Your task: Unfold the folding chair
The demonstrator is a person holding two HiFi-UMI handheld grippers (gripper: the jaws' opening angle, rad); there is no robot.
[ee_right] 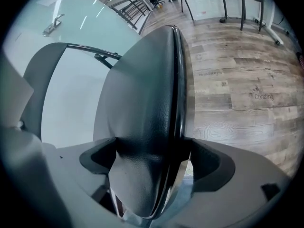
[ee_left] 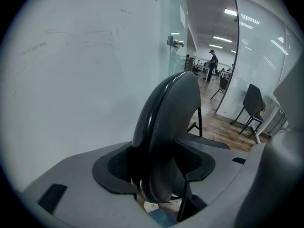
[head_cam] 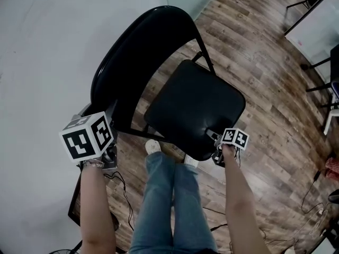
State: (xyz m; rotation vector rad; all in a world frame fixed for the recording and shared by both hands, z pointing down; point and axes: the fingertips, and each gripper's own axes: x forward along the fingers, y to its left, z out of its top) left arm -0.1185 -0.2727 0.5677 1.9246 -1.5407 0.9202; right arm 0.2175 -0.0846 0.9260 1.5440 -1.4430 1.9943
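A black folding chair stands on the wood floor, its curved backrest [head_cam: 132, 52] toward the white wall and its padded seat [head_cam: 196, 105] tilted out toward me. My left gripper [head_cam: 111, 119] is at the backrest's lower left edge; in the left gripper view the backrest edge [ee_left: 164, 122] fills the gap and my left gripper [ee_left: 159, 167] is shut on it. My right gripper [head_cam: 213, 137] is at the seat's front corner. In the right gripper view the seat [ee_right: 147, 103] runs edge-on between both pads, with my right gripper [ee_right: 152, 165] shut on it.
A white wall [head_cam: 47, 46] is close behind the chair. My legs in jeans [head_cam: 169, 200] stand right by the seat's front edge. Cables [head_cam: 119, 184] lie on the floor by my feet. Other chairs and a table frame [head_cam: 318, 15] stand at the upper right.
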